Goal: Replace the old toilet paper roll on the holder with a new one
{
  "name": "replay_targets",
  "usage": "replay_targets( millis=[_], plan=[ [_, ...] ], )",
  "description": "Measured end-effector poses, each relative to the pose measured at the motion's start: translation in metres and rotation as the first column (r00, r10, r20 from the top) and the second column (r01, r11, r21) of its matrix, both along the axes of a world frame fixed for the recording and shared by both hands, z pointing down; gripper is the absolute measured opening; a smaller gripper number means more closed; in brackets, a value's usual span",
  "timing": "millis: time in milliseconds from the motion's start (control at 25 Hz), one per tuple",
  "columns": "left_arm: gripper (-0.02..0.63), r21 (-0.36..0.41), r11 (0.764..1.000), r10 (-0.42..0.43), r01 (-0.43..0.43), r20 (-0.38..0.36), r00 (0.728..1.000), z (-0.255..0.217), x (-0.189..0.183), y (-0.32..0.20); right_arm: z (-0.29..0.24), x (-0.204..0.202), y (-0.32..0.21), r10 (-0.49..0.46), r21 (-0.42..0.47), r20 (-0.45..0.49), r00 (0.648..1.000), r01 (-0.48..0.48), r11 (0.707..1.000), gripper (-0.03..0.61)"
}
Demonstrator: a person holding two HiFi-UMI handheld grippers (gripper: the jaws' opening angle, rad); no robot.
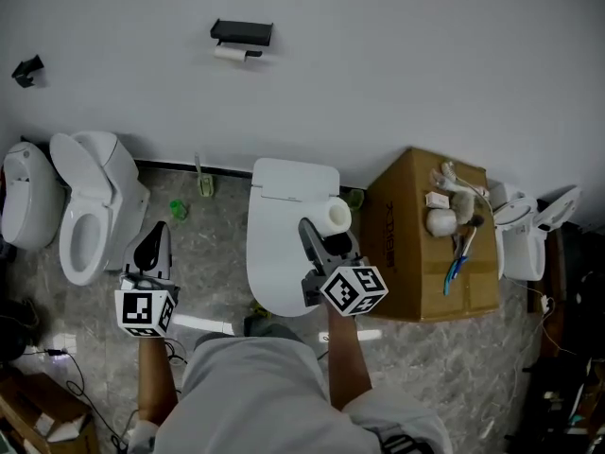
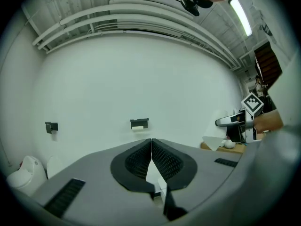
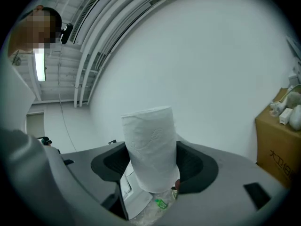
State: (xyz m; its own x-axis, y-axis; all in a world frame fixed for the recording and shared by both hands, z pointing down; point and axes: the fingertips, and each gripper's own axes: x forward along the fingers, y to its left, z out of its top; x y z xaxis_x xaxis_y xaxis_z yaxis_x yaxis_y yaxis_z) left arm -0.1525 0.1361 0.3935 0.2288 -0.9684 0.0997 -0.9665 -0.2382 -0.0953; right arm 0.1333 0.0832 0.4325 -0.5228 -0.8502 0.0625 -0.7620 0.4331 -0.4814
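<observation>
A black toilet paper holder hangs on the white wall with a thin old roll under it; the same holder shows small in the left gripper view. My right gripper is shut on a full white toilet paper roll, held over the middle toilet's lid. In the right gripper view the roll stands upright between the black pads. My left gripper hangs over the floor with its jaws shut and nothing between them; its closed jaws point at the wall.
A white toilet with its lid down stands below the holder. Another toilet with an open seat is at the left. A cardboard box with small items on top sits at the right. A black bracket is on the wall at far left.
</observation>
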Motion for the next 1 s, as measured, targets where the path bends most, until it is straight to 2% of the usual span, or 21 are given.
replay_targets(
  millis=[160, 480, 680, 840, 1000],
  plan=[
    [0.021, 0.007, 1.000, -0.027, 0.027, 0.014, 1.000, -0.003, 0.004, -0.026, -0.001, 0.005, -0.029, -0.010, 0.007, 0.014, 1.000, 0.010, 1.000, 0.305],
    [0.021, 0.021, 1.000, -0.022, 0.021, 0.026, 0.999, -0.003, 0.013, -0.067, -0.002, 0.017, -0.066, 0.004, 0.005, 0.074, 0.997, -0.004, 1.000, 0.305],
    [0.021, 0.033, 0.999, -0.010, 0.010, 0.004, 1.000, 0.002, 0.009, -0.106, -0.003, 0.019, -0.098, 0.027, 0.005, 0.099, 0.995, -0.027, 1.000, 0.305],
    [0.021, 0.035, 0.999, 0.016, -0.016, -0.008, 1.000, 0.005, 0.004, -0.151, -0.005, 0.022, -0.136, 0.066, 0.011, 0.079, 0.995, -0.068, 0.998, 0.305],
    [0.021, 0.000, 0.999, 0.041, -0.041, -0.031, 0.999, 0.021, -0.004, -0.209, 0.003, 0.017, -0.184, 0.089, -0.017, 0.060, 0.994, -0.088, 0.996, 0.305]
  ],
)
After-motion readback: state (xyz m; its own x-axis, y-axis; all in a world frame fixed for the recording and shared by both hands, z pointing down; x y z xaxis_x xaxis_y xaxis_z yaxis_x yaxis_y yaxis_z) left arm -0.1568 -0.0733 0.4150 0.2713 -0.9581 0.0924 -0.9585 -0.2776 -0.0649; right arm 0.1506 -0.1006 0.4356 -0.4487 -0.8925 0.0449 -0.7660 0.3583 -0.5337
